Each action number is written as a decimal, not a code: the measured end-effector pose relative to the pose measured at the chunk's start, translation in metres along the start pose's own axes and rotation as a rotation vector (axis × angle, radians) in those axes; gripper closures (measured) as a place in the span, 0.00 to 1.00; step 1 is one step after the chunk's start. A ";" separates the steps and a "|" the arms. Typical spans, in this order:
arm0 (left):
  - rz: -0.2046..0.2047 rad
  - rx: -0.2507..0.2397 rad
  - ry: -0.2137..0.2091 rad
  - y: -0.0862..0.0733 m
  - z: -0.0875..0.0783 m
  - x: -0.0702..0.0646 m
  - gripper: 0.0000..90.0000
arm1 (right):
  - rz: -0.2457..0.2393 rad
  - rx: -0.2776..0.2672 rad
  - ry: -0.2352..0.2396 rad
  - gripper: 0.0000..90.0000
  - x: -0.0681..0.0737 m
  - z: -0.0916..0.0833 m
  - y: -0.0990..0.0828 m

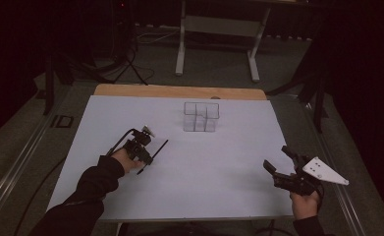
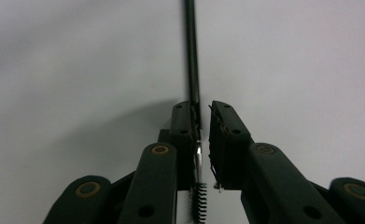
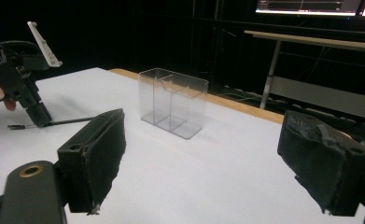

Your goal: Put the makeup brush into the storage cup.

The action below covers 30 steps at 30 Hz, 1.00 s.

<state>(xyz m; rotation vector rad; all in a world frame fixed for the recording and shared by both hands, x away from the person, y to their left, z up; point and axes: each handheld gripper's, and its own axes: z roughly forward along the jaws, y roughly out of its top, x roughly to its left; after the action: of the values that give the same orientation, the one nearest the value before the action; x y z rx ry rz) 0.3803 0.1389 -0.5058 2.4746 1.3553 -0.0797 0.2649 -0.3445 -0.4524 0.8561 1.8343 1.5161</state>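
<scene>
A thin black brush (image 1: 160,149) with a small bristled end lies on the white table (image 1: 214,167), left of the middle. My left gripper (image 1: 148,160) points down at it with one jaw on each side. In the left gripper view the brush's rod (image 2: 191,56) rests against the left pad (image 2: 185,126), and a narrow gap separates it from the other pad. My right gripper (image 1: 276,157) hovers open and empty near the table's right edge. It faces a clear plastic box (image 3: 173,102) with dividers. The brush (image 3: 73,121) and the left gripper (image 3: 38,116) also appear in the right gripper view.
The clear box (image 1: 201,117) stands upright toward the far middle of the table. A wooden strip (image 1: 179,91) runs along the far edge. Another table's white legs (image 1: 216,29) stand on the floor beyond.
</scene>
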 end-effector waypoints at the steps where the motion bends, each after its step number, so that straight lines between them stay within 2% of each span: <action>1: 0.020 0.005 0.011 0.000 0.001 -0.001 0.89 | 0.002 0.000 0.000 0.17 0.000 0.000 0.000; 7: 0.053 0.010 0.038 0.001 0.002 -0.003 0.93 | 0.003 0.005 -0.001 0.16 0.000 0.000 0.000; 11: 0.080 0.015 0.033 0.002 0.002 -0.003 0.95 | 0.003 0.007 -0.002 0.16 0.001 0.000 0.000; 17: 0.078 0.006 0.009 0.001 0.000 0.002 0.96 | 0.007 0.012 -0.003 0.17 0.000 0.001 -0.001; 19: 0.081 -0.006 -0.007 0.001 -0.003 0.003 0.96 | 0.008 0.012 -0.003 0.17 0.000 0.001 -0.001; 25: 0.100 -0.030 -0.016 0.002 -0.016 0.002 0.96 | 0.008 0.014 -0.005 0.16 -0.001 0.001 -0.001; 26: 0.111 -0.024 -0.016 0.002 -0.018 0.001 0.96 | 0.008 0.014 -0.005 0.17 -0.001 0.001 -0.001; 30: 0.123 -0.052 0.004 0.002 -0.025 -0.004 0.96 | 0.008 0.016 -0.006 0.17 -0.001 0.001 -0.001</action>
<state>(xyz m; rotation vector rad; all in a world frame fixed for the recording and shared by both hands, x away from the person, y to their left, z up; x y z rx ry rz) 0.3774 0.1419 -0.4806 2.5090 1.1886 -0.0121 0.2663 -0.3442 -0.4538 0.8758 1.8426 1.5045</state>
